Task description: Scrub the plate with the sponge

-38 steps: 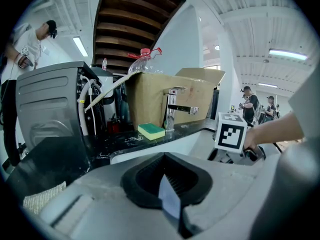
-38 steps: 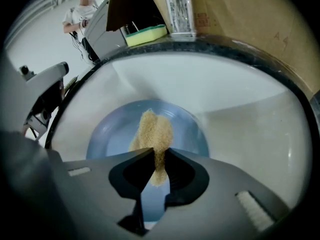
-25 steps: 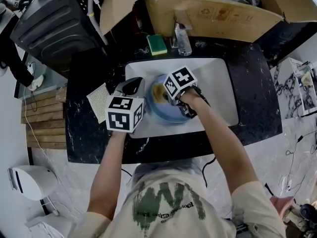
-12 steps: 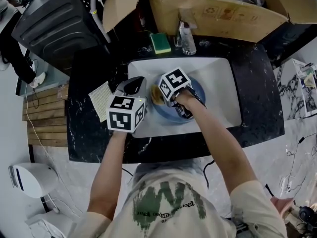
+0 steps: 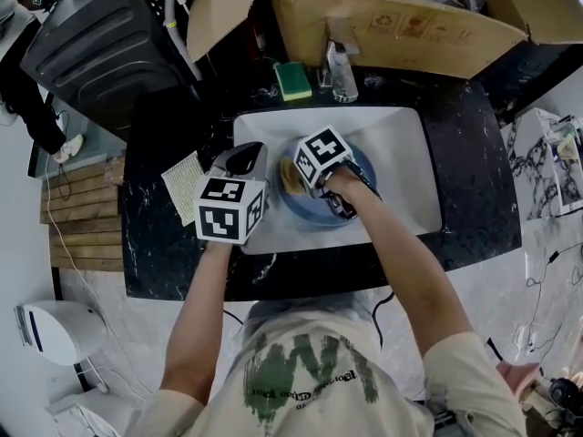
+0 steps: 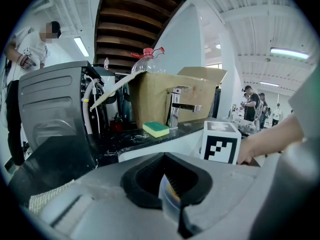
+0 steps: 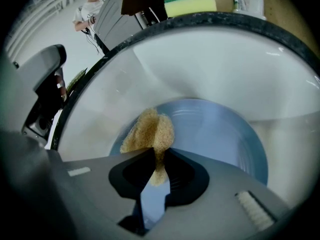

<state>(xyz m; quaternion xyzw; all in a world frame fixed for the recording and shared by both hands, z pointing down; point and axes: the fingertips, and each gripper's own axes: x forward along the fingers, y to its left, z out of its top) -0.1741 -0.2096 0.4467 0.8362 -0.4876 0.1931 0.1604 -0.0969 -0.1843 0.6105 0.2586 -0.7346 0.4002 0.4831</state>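
The right hand-held gripper (image 7: 156, 159) pinches the tan sponge (image 7: 150, 129) against the blue plate (image 7: 215, 134) in the white sink (image 7: 200, 69). The left hand-held gripper (image 6: 170, 194) is clamped on the plate's left rim.

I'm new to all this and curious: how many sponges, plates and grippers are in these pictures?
Sponges: 2 (tan sponge in the right gripper, green sponge on the counter)
Plates: 1 (blue plate, in the sink)
Grippers: 2 (left gripper, right gripper)
Total: 5
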